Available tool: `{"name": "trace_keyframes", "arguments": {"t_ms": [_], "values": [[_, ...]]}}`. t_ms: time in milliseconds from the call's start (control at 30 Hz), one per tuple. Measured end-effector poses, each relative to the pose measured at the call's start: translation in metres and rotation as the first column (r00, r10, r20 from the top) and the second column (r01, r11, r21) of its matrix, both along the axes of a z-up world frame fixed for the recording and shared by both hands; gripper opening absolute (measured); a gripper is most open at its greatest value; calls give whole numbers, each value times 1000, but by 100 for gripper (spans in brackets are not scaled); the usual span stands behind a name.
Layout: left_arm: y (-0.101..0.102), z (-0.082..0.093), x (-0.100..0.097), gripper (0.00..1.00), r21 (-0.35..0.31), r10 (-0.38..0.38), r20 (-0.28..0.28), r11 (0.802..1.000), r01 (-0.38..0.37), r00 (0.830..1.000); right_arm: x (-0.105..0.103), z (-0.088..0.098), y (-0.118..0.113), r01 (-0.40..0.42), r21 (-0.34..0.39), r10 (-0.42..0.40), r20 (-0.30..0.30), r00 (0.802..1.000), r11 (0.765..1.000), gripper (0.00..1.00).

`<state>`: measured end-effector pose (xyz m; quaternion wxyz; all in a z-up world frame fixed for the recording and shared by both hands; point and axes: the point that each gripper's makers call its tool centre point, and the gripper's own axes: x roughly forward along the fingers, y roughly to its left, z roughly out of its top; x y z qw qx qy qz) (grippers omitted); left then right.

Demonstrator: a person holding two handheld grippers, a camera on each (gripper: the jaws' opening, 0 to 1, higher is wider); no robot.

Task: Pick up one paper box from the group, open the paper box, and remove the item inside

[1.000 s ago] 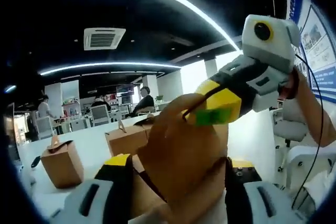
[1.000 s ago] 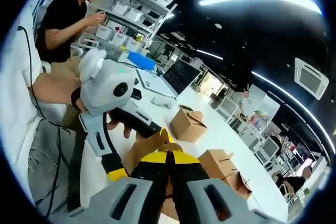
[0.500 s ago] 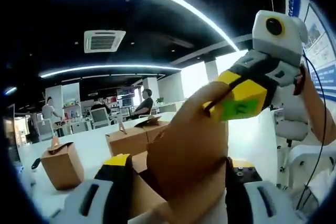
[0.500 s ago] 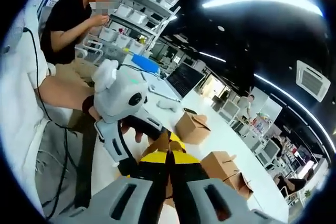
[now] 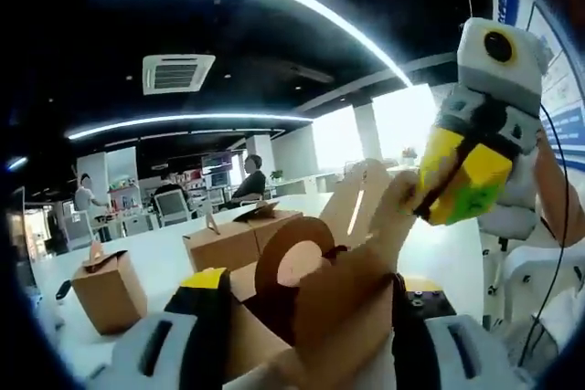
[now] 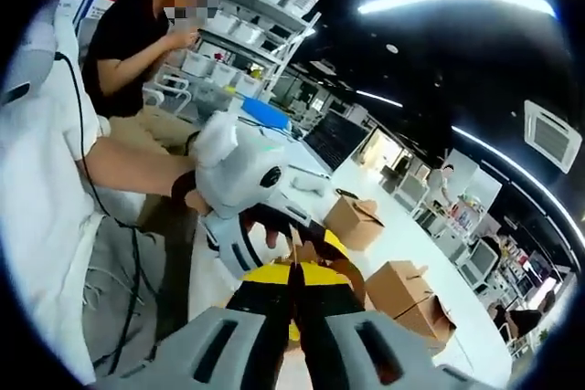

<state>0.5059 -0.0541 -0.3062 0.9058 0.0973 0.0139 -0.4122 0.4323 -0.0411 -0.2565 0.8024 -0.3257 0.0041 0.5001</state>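
The left gripper (image 5: pixel 306 317) clamps the paper box (image 5: pixel 315 303) between its fingers. The right gripper (image 5: pixel 437 191), apparently pinching the top flap (image 5: pixel 388 203), has swung it aside since a moment ago, exposing the opening.

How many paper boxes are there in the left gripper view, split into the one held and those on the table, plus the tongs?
Paper box held in the left tongs, flap pulled up by the right tongs: 1
Paper boxes standing on the table: 2, a near one and a far one
Tongs: 2
Total: 5
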Motion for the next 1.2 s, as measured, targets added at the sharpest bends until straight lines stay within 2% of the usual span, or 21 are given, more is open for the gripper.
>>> {"name": "trace_keyframes", "arguments": {"t_ms": [533,800,967,1200], "values": [[2,-1,2,73,25,-14,15,1000,13,1000,-12,-14,1,-18,-18,18,-30,999,1000,3],[-3,-3,-14,89,70,-122,13,990,121,992,-11,-14,-3,-7,-6,7,-38,999,1000,3],[-1,0,-34,94,12,-217,-68,976,219,974,-12,-16,-6,-6,1,6,-48,999,1000,3],[16,12,-43,94,-118,-278,-134,958,263,951,-15,-21,-6,-12,-4,12,-57,998,1000,3]]}}
